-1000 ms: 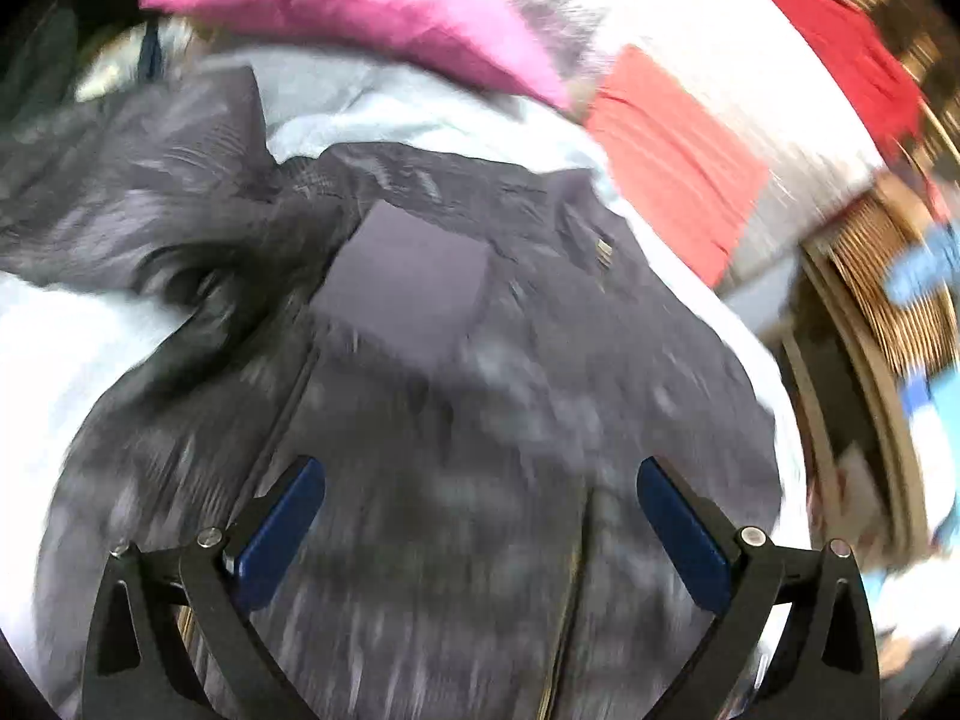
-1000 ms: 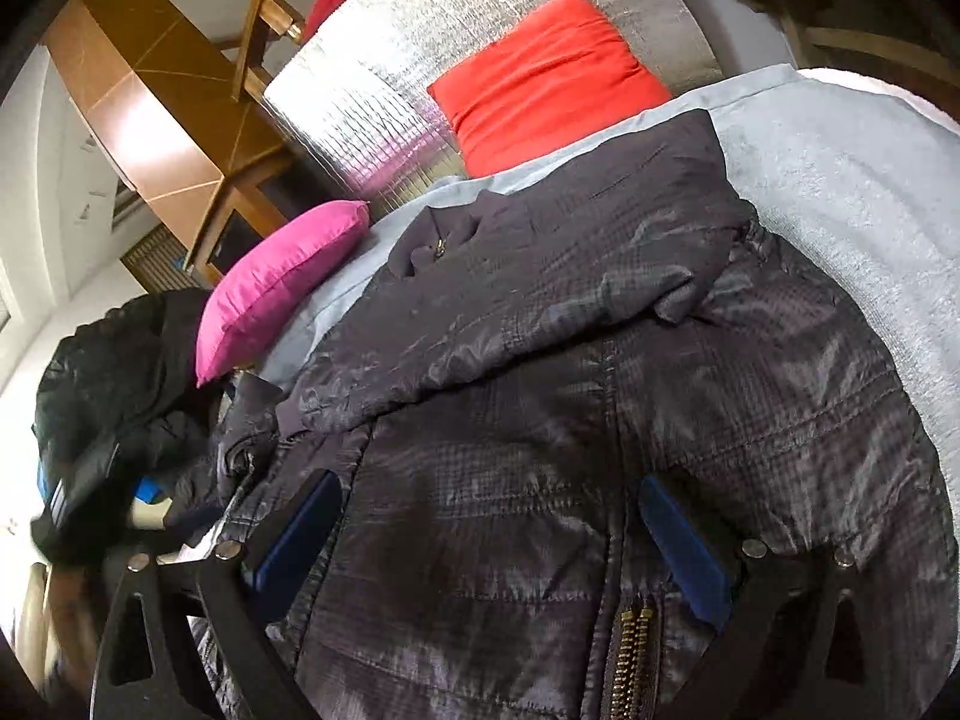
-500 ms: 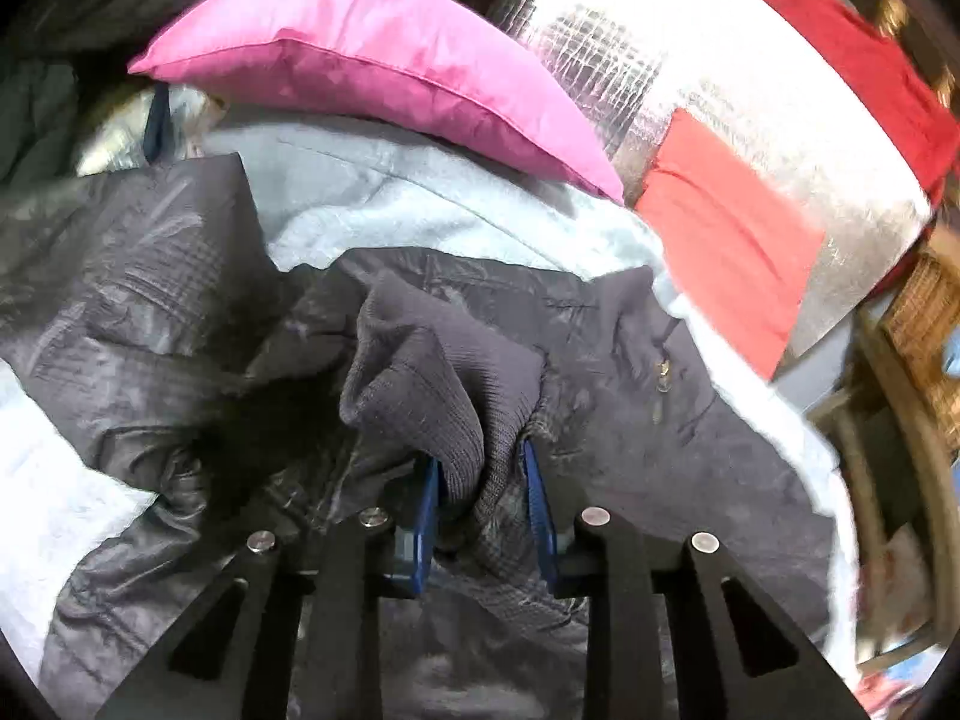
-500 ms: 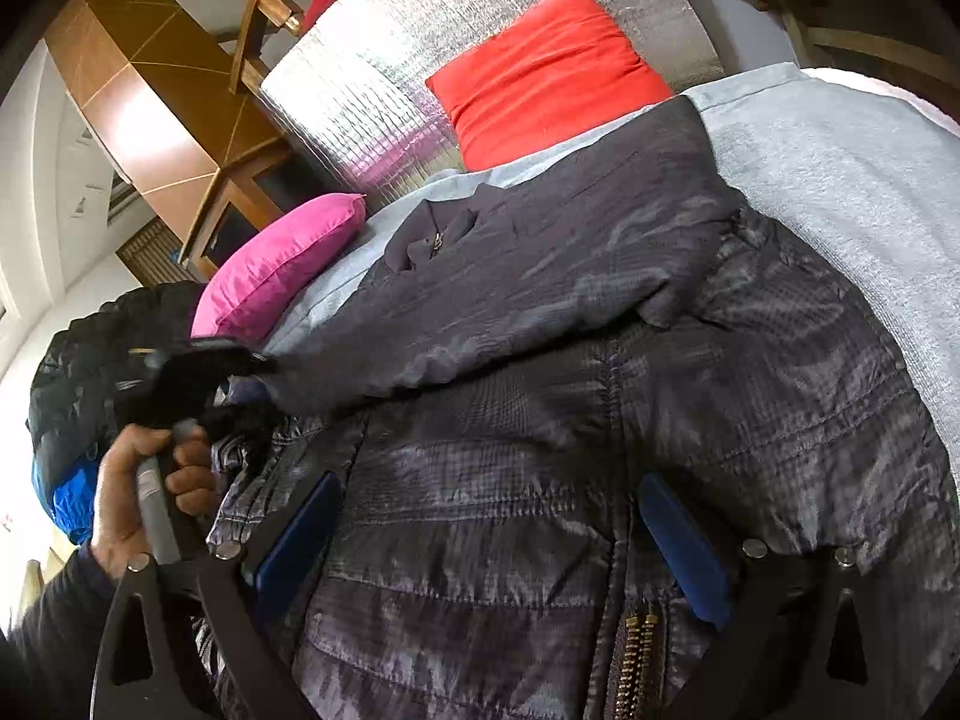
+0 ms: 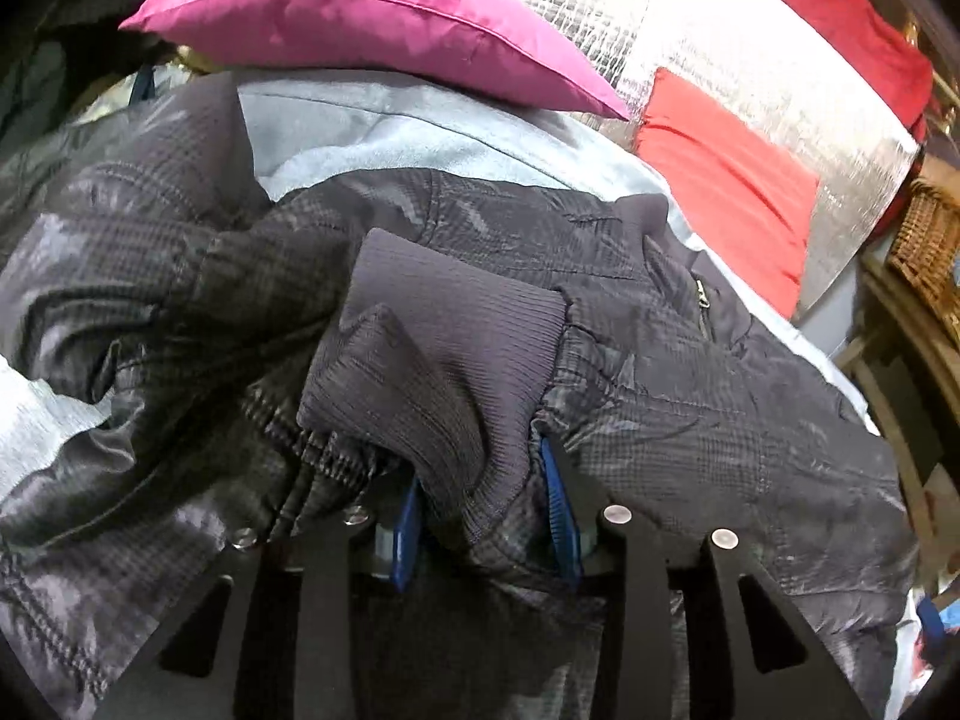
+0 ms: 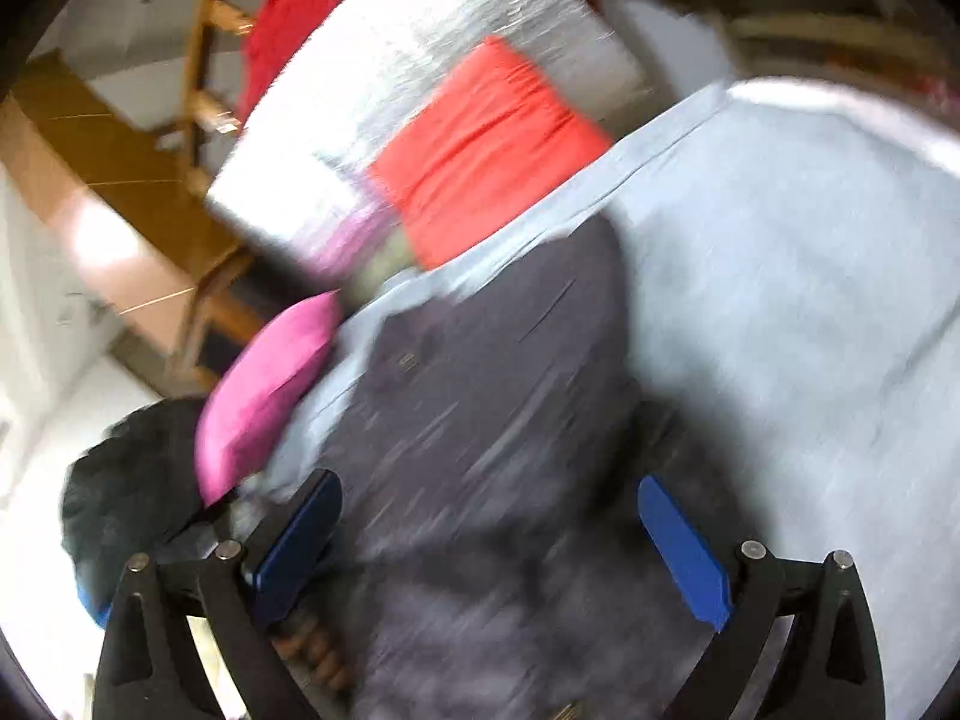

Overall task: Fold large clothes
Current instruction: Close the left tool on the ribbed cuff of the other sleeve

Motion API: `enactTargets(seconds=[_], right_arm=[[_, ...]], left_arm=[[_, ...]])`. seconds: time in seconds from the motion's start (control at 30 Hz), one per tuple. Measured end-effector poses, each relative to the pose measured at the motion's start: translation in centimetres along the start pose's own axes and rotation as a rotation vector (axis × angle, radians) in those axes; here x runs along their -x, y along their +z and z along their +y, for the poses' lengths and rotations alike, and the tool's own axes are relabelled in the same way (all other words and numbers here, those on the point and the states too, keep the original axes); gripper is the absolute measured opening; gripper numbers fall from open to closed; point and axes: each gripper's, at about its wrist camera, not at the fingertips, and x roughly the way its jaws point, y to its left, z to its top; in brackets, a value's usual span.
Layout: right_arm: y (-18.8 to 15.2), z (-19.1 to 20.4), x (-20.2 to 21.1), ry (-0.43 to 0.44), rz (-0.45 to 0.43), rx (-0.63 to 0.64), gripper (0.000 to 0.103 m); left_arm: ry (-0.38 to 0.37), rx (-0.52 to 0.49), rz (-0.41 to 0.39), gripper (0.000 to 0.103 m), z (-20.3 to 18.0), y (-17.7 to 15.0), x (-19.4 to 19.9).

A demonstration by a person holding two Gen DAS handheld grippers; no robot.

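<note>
A: What is gripped by the left hand-held gripper (image 5: 486, 516)?
B: The ribbed cuff (image 5: 444, 354) of the dark jacket (image 5: 690, 396) is pinched while the jaws are opening; the jacket is spread on the grey-sheeted bed (image 6: 780, 300).
A: And the right hand-held gripper (image 6: 489, 540)?
B: It is spread wide, empty, above the jacket; a pink pillow (image 6: 264, 396) is seen at ten o'clock.

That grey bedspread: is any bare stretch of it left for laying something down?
Yes. In the right wrist view the grey bedspread lies bare to the right of the dark jacket. In the left wrist view only a narrow strip shows between jacket and pink pillow. The middle is crowded: the jacket fills it, its ribbed cuff between the left tool's opening jaws.
</note>
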Motion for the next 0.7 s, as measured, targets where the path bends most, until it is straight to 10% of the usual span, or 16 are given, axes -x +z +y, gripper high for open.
enactTargets(seconds=[0.2,0.27,0.3,0.5,0.57,0.63,0.7], right_arm=[[7.3,-3.6,-9.9,-0.163,0.186,0.019,0.098],[8.9,-3.6,-11.7,-0.161,0.209,0.034,0.056],[9.7,-3.1,-12.4,-0.129,0.221,0.044,0.016],[10.6,-1.0,-14.8,-0.327,0.169,0.248,0.018],[10.6,-1.4,-14.2,-0.325,0.125,0.223,0.03],[10.7,-1.0,-12.5,-0.344,0.071,0.185,0.064],[10.4,0.5,-10.2,-0.331,0.011,0.198,0.065]], left_arm=[[-0.018,0.008,-0.013,0.04,0.9,-0.1,0.6],[-0.024,0.011,-0.018,0.04,1.0,-0.3,0.8],[-0.027,0.013,-0.02,0.04,1.0,-0.3,0.8],[-0.042,0.02,-0.025,0.04,1.3,-0.7,1.2],[-0.043,0.02,-0.025,0.04,1.4,-0.7,1.3],[-0.045,0.022,-0.025,0.04,1.4,-0.7,1.3],[-0.044,0.022,-0.025,0.04,1.4,-0.7,1.3]])
